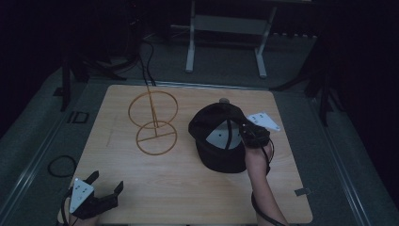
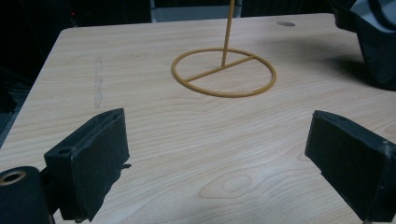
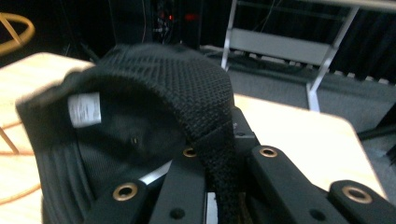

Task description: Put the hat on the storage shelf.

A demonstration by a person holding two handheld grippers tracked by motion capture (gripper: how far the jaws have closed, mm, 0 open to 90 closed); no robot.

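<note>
A black cap (image 1: 219, 136) hangs upside down just over the right half of the wooden table (image 1: 188, 188), its white inner label (image 3: 84, 109) showing. My right gripper (image 1: 251, 134) is shut on the cap's woven back strap (image 3: 212, 126), which runs down between the jaws in the right gripper view. A gold wire stand (image 1: 154, 123) with a round base, a post and an upper ring stands left of the cap; its base (image 2: 224, 72) lies ahead of my left gripper (image 1: 106, 181). That gripper (image 2: 219, 154) rests open near the front left corner, nothing between its fingers.
A white metal frame (image 1: 226, 28) stands on the dark floor beyond the table. Cables (image 1: 61, 165) lie on the floor at the left. A small round thing (image 1: 224, 100) sits at the table's far edge. Bare wood lies between the stand and the front edge.
</note>
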